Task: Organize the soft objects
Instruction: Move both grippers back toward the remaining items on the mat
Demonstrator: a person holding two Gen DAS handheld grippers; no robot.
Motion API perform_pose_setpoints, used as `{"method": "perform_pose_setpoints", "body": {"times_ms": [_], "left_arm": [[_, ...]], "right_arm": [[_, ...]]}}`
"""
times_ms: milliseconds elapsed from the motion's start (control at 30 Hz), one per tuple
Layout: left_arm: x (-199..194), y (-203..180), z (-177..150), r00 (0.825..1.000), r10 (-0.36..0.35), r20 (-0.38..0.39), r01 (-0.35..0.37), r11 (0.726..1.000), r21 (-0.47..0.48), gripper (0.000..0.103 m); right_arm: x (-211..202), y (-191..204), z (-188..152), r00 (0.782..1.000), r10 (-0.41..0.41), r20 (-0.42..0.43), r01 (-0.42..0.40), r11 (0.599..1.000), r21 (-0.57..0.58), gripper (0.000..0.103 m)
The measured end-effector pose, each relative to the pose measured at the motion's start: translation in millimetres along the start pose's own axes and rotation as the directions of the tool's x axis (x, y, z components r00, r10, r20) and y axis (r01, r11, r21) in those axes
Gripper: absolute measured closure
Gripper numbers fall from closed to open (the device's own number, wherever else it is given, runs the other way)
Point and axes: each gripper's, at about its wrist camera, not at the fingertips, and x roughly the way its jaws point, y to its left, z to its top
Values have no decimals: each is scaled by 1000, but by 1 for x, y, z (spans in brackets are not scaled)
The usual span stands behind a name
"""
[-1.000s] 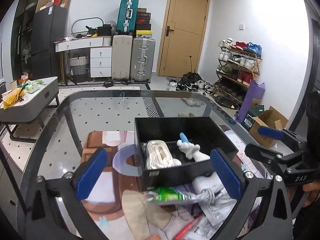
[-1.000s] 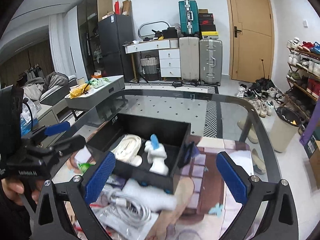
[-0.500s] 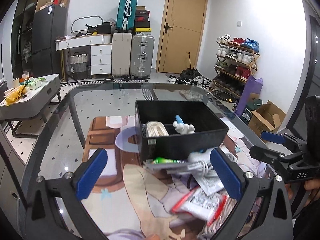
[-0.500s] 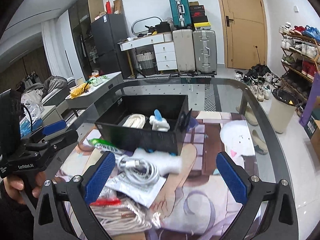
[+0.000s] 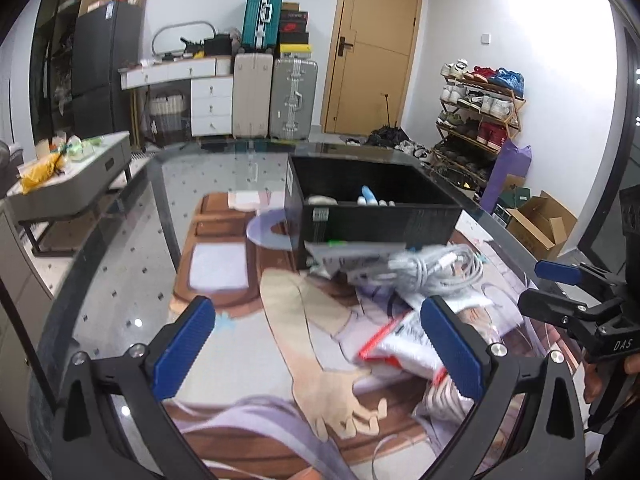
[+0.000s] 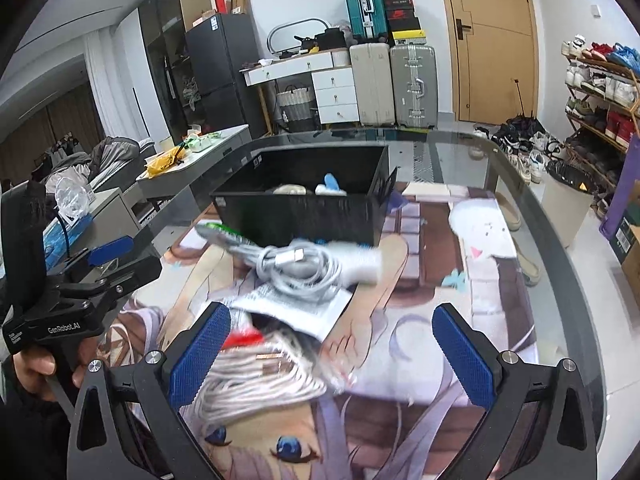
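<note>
A black bin (image 5: 376, 216) (image 6: 304, 208) stands on the printed mat, with a white-and-blue plush (image 5: 370, 197) (image 6: 330, 185) and a pale bundle (image 6: 289, 189) inside. In front of it lie a coiled grey cable (image 5: 434, 270) (image 6: 300, 268), a white soft roll (image 6: 354, 261), a green-printed packet (image 6: 220, 232) and bagged white cord (image 6: 260, 384) (image 5: 404, 350). My left gripper (image 5: 320, 350) is open and empty above the mat, left of the pile. My right gripper (image 6: 332, 354) is open and empty over the bagged cord. Each gripper also shows in the other's view.
The glass table (image 5: 120, 280) carries an anime-print mat (image 6: 440, 300). Around it are suitcases (image 5: 292, 100), a shoe rack (image 5: 480, 108), a door (image 5: 376, 48), a grey side table (image 5: 72, 184) and a cardboard box (image 5: 540, 224). A hand (image 6: 28, 368) holds the left gripper.
Both grippers have drawn back and down from the bin, which now looks farther and is seen side-on. More of the pile in front of it shows. Both stay open.
</note>
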Motion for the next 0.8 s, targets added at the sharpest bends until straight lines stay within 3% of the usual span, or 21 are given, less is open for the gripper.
{"method": "perform_pose_setpoints", "body": {"times_ms": [200, 433, 800], "left_arm": [[3, -5, -16, 1000, 18, -17, -17, 999, 33, 0], [3, -6, -27, 1000, -1, -21, 2, 999, 47, 0], [7, -9, -34, 997, -46, -55, 48, 998, 42, 0]], "right_arm": [[5, 9, -20, 999, 14, -42, -14, 1000, 0, 1], [13, 23, -38, 996, 13, -83, -15, 1000, -26, 1], [21, 38, -47, 990, 80, -117, -87, 995, -56, 1]]}}
